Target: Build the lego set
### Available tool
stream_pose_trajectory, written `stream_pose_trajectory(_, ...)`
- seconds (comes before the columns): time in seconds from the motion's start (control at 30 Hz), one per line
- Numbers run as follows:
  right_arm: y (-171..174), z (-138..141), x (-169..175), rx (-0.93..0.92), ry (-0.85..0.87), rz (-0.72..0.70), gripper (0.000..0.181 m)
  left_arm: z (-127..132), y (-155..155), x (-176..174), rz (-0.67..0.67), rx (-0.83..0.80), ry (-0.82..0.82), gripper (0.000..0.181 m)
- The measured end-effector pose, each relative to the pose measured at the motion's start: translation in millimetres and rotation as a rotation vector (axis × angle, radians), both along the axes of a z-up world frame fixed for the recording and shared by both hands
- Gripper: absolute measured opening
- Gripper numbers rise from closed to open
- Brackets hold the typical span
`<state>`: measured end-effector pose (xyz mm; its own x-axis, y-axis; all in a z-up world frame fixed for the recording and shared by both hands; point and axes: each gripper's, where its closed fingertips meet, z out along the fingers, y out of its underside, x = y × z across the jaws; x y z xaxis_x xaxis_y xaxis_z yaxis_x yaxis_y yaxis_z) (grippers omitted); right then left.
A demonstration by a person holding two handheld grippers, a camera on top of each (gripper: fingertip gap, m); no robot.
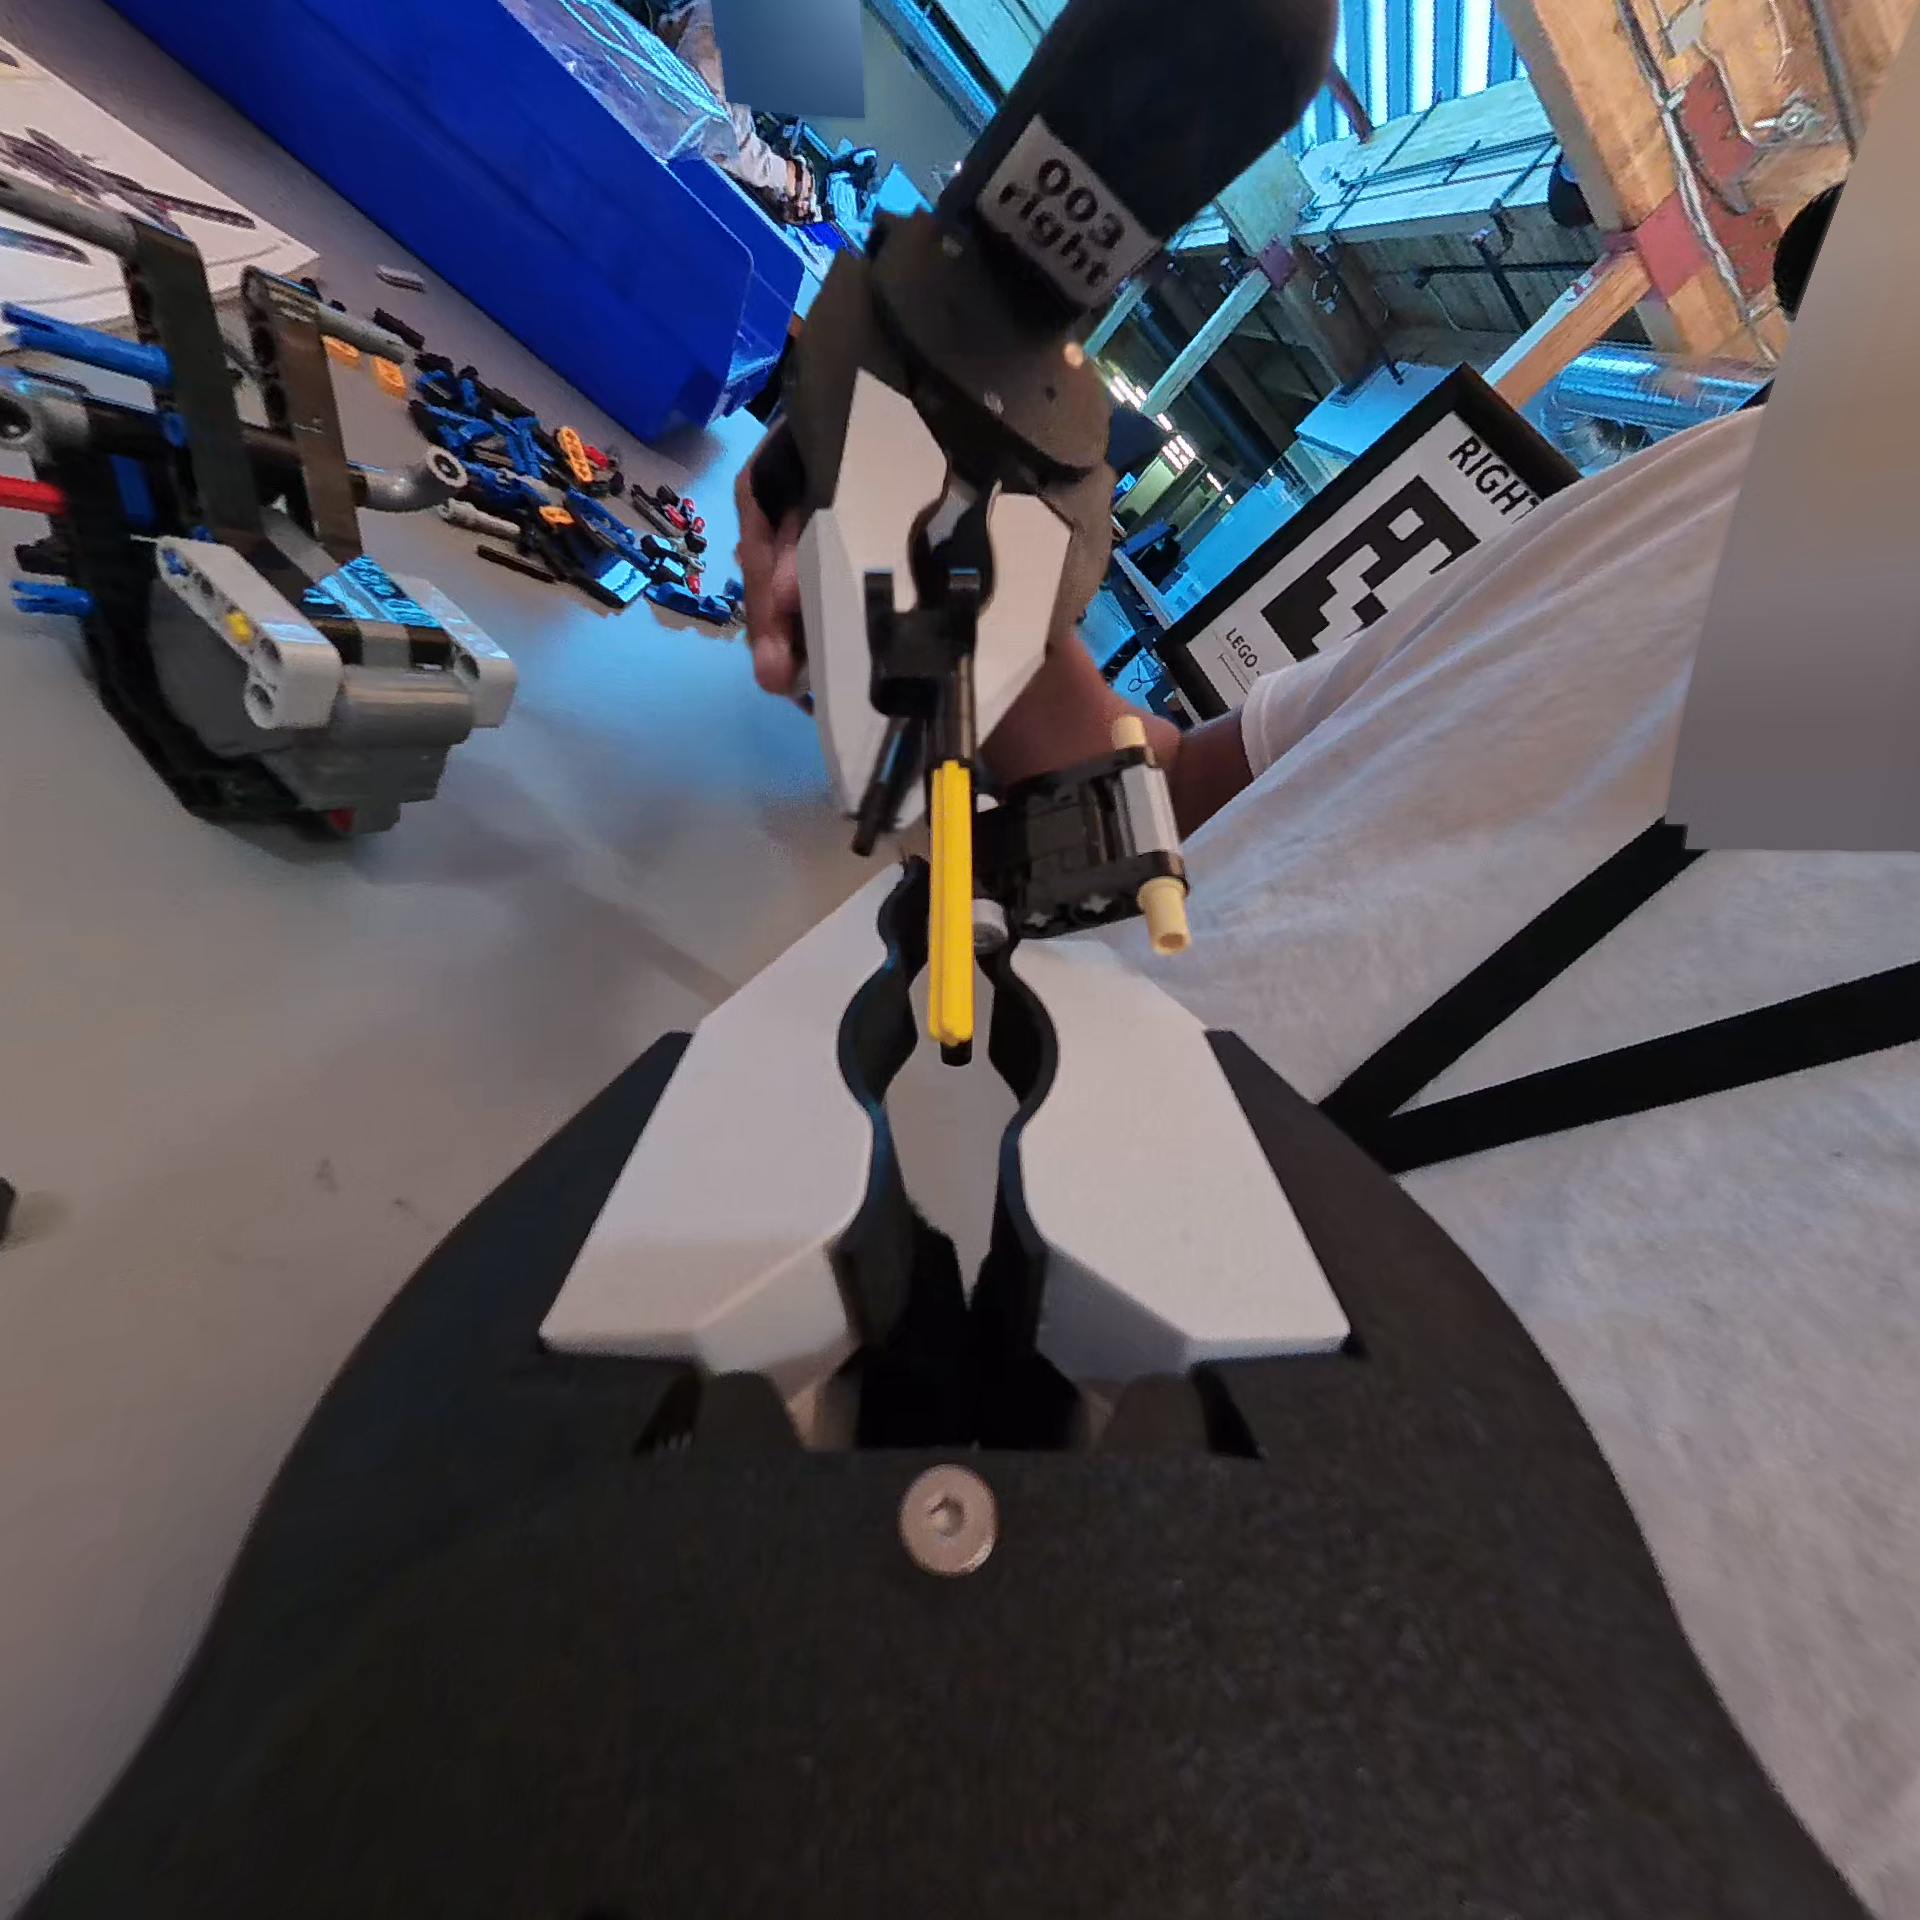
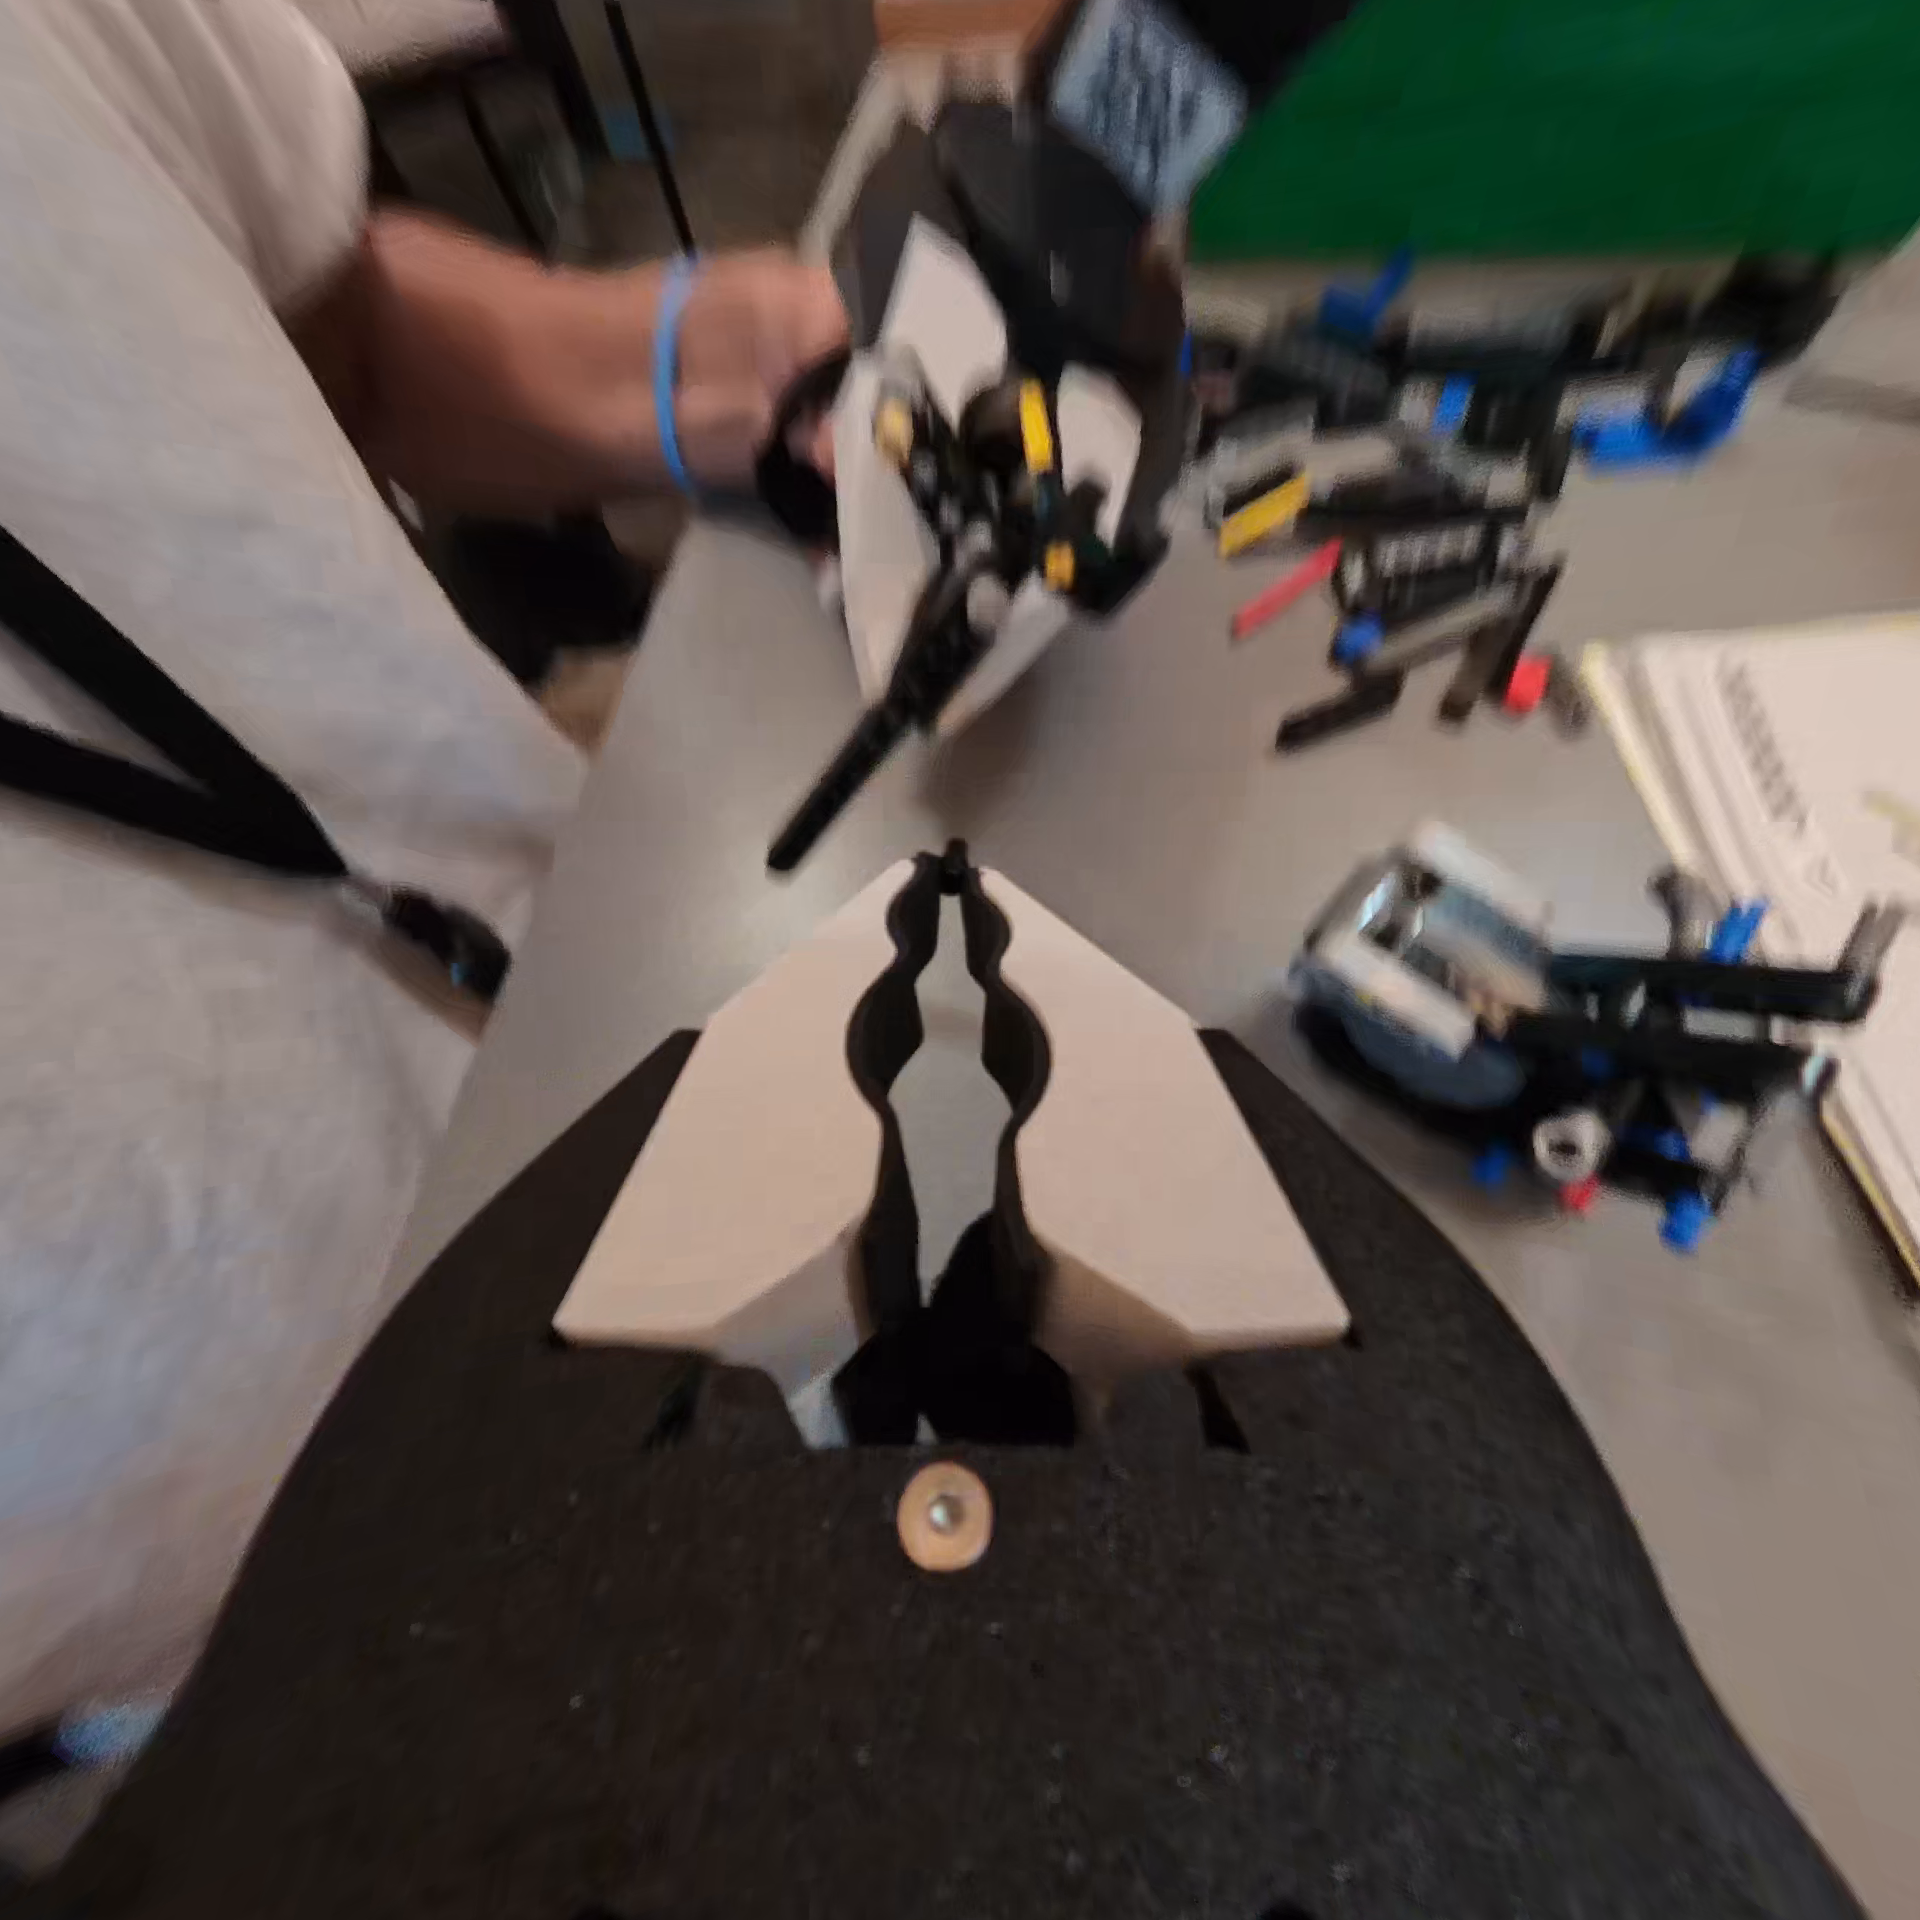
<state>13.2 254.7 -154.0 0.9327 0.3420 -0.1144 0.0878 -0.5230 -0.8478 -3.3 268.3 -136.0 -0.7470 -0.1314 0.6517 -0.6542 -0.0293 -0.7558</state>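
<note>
In the left wrist view my left gripper (image 1: 940, 894) is shut on a small sub-assembly: a yellow axle (image 1: 951, 914) between the fingers and a black frame with a tan pin (image 1: 1086, 842) jutting right. My right gripper (image 1: 920, 665) comes down from above, shut on a small black connector (image 1: 920, 639) with thin black rods hanging, close over the yellow axle. In the blurred right wrist view my right gripper (image 2: 951, 868) pinches the small black piece at its tips. The left gripper (image 2: 997, 520) is beyond it, holding the yellow-and-black sub-assembly with a long black rod (image 2: 862, 758).
A partly built grey, black and blue model (image 1: 270, 634) stands left on the grey table, with loose parts (image 1: 561, 499) and a blue bin (image 1: 520, 187) behind. A second model section (image 2: 1558, 1029), more parts (image 2: 1455, 468) and a booklet (image 2: 1787, 831) lie right. A person's white shirt (image 1: 1558, 1039) is close. The tips of both grippers are at nearly the same place.
</note>
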Motion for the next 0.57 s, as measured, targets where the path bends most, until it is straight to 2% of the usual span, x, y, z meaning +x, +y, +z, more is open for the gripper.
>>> stream_pose_trajectory(0.17,-77.2,-35.1,44.2,-0.619,-0.239,-0.103,0.003,1.1,3.3,4.6,0.030,-0.016,0.012,0.005)
stream_pose_trajectory(0.23,-99.4,-41.3,50.0,-0.762,-0.287,-0.086,0.003,0.5,2.9,4.5,0.033,-0.008,0.006,0.006)
stream_pose_trajectory(0.4,-122.4,-56.4,59.4,-0.901,-0.363,-0.041,0.004,0.0,2.9,2.6,0.034,-0.006,0.007,0.006)
stream_pose_trajectory(0.57,-126.3,-60.1,58.0,-0.920,-0.370,-0.019,0.004,1.1,4.5,2.7,0.041,-0.017,0.010,0.005)
